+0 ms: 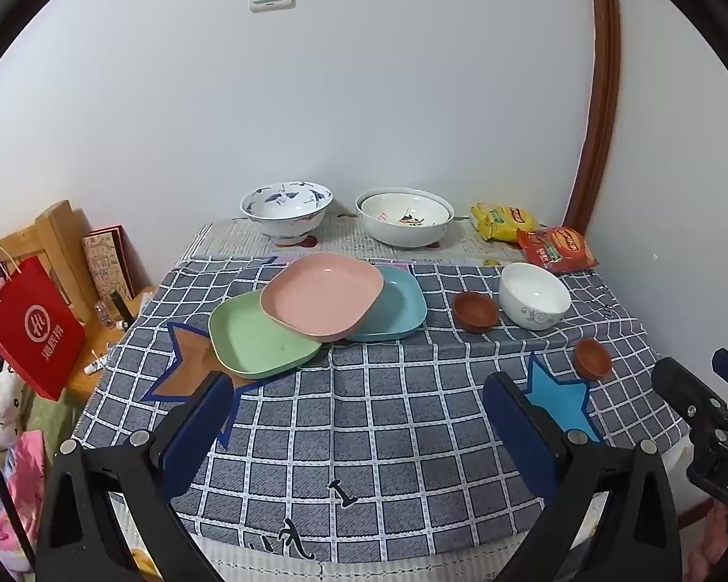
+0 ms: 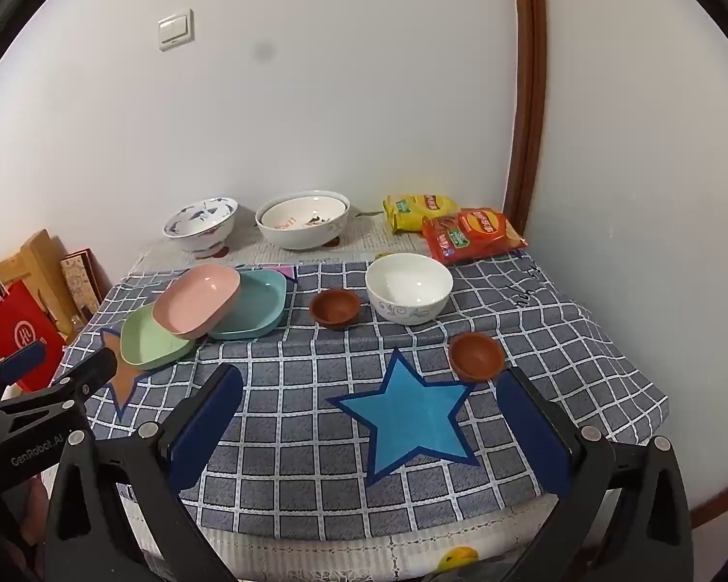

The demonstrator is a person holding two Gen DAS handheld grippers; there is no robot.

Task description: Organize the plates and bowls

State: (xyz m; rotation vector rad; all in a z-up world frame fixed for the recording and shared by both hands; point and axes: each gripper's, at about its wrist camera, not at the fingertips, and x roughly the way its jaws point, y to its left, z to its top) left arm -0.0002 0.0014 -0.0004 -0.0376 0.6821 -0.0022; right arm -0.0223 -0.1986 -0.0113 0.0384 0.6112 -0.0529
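Note:
Three square plates overlap on the checked cloth: a pink plate (image 1: 321,297) (image 2: 197,299) lies on a green plate (image 1: 257,339) (image 2: 148,342) and a teal plate (image 1: 393,308) (image 2: 252,308). A white bowl (image 1: 534,295) (image 2: 408,287) stands to their right, with two small brown bowls, one far (image 1: 475,311) (image 2: 335,308) and one near (image 1: 592,358) (image 2: 476,356). My left gripper (image 1: 359,397) is open and empty above the cloth's near side. My right gripper (image 2: 371,397) is open and empty over the blue star (image 2: 407,417).
A blue-patterned bowl (image 1: 286,208) (image 2: 201,223) and nested white bowls (image 1: 404,216) (image 2: 303,218) stand at the back by the wall. Yellow (image 2: 420,211) and red (image 2: 471,235) snack bags lie at the back right. A red paper bag (image 1: 31,325) hangs off the left.

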